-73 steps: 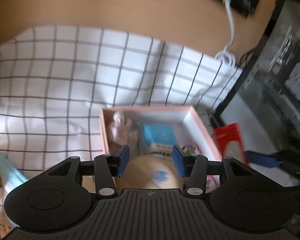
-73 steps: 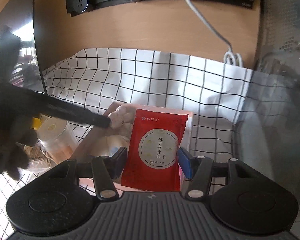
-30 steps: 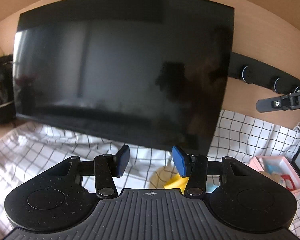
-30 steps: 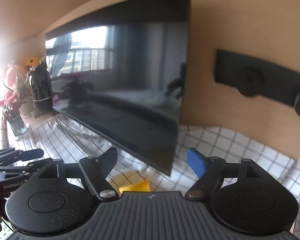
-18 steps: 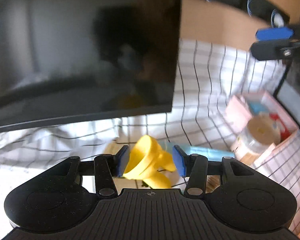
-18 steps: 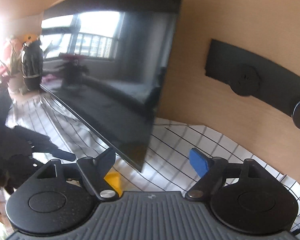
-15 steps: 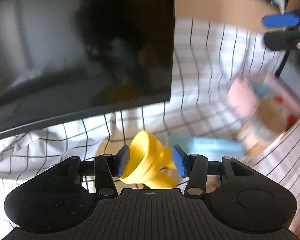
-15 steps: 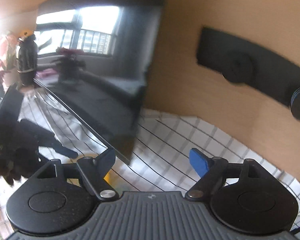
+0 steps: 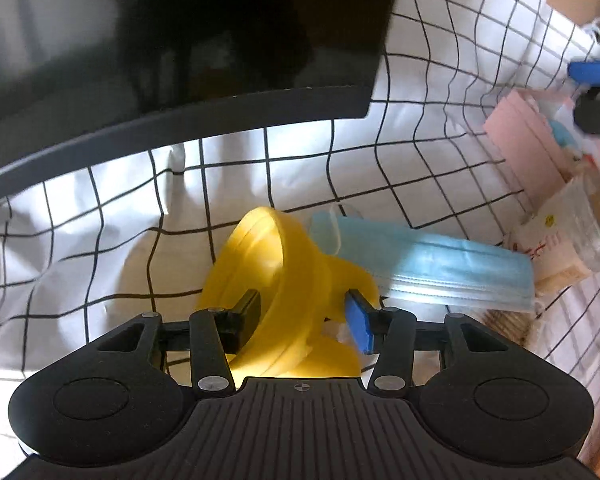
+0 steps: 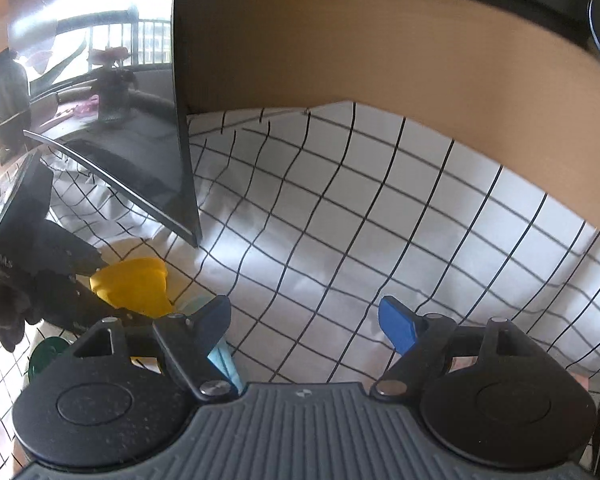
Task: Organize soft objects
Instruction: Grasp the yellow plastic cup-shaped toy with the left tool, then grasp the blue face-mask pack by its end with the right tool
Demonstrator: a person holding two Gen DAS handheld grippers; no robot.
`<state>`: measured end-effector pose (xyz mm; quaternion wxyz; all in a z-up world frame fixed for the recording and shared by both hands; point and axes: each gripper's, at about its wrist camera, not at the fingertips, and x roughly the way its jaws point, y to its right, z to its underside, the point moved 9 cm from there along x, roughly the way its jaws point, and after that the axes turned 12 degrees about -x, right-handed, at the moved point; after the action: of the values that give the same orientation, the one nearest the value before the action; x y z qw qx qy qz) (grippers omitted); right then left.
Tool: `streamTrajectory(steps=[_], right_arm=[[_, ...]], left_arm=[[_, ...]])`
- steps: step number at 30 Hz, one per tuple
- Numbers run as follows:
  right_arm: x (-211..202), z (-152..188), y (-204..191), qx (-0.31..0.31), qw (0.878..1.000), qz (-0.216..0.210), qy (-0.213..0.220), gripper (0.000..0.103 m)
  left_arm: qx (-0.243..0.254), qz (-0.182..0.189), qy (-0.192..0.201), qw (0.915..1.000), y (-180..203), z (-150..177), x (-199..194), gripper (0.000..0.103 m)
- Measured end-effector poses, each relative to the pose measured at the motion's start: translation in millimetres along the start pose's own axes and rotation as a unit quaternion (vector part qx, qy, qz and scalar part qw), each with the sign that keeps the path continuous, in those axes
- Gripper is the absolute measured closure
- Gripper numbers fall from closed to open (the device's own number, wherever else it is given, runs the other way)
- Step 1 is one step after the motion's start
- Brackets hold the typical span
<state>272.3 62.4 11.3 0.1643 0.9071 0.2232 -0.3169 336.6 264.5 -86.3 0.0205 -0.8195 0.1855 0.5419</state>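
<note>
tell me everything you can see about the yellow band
The yellow band is a wide, bright yellow loop, thin-walled and flexible looking, like rubber or stretchy fabric. It is folded into an upright ring with more loops bunched below. It lies on the checked cloth below the monitor, and a blue mask lies against its right side. The left hand-held gripper straddles one fold; whether its pads touch it is unclear.

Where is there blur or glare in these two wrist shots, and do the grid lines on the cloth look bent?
Left wrist view: the pink box at right is motion-smeared, while the yellow band between the left hand-held gripper fingers stays fairly sharp. Right wrist view: the monitor mirrors a bright window, washed out at upper left. In both views the checked cloth lines bow with fisheye distortion.
</note>
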Motion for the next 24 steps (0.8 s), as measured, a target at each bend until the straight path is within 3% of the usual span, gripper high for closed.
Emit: streamTrajectory(steps=[5, 6, 7, 8, 10, 13, 16, 18, 24], right_arm=[[5, 1, -4, 0.003, 1.0, -0.008, -0.007, 0.022], [5, 1, -6, 0.001, 1.0, -0.009, -0.009, 0.022], [5, 1, -8, -0.003, 1.0, -0.009, -0.01, 0.022], [5, 0, -9, -0.006, 1.0, -0.01, -0.011, 0.022], [6, -4, -14, -0.014, 1.0, -0.015, -0.012, 0.022], [12, -10, -26, -0.025, 0.998, -0.047, -0.027, 0.022], [31, -11, -42, -0.022, 0.99, -0.112, -0.087, 0.022], [50, -8, -53, -0.026, 0.982, -0.134, -0.132, 0.022], [104, 5, -85, -0.077, 0.961, -0.126, -0.235, 0.022]], left_arm=[[-0.057, 0.042, 0.007, 0.9975, -14, 2, -5, 0.053], [-0.065, 0.049, 0.003, 0.9967, -16, 2, -5, 0.058], [-0.083, 0.063, -0.006, 0.9946, -20, 3, -6, 0.073], [-0.109, 0.074, -0.003, 0.9913, -24, 2, -12, 0.081], [-0.131, 0.084, 0.021, 0.9875, -28, -1, -26, 0.083], [-0.127, 0.079, 0.063, 0.9868, -27, -3, -47, 0.083], [-0.132, 0.079, 0.09, 0.9841, -27, 0, -66, 0.083], [-0.139, 0.078, 0.107, 0.9814, -27, 2, -77, 0.083], [-0.147, 0.076, 0.138, 0.9766, -30, 18, -105, 0.083]])
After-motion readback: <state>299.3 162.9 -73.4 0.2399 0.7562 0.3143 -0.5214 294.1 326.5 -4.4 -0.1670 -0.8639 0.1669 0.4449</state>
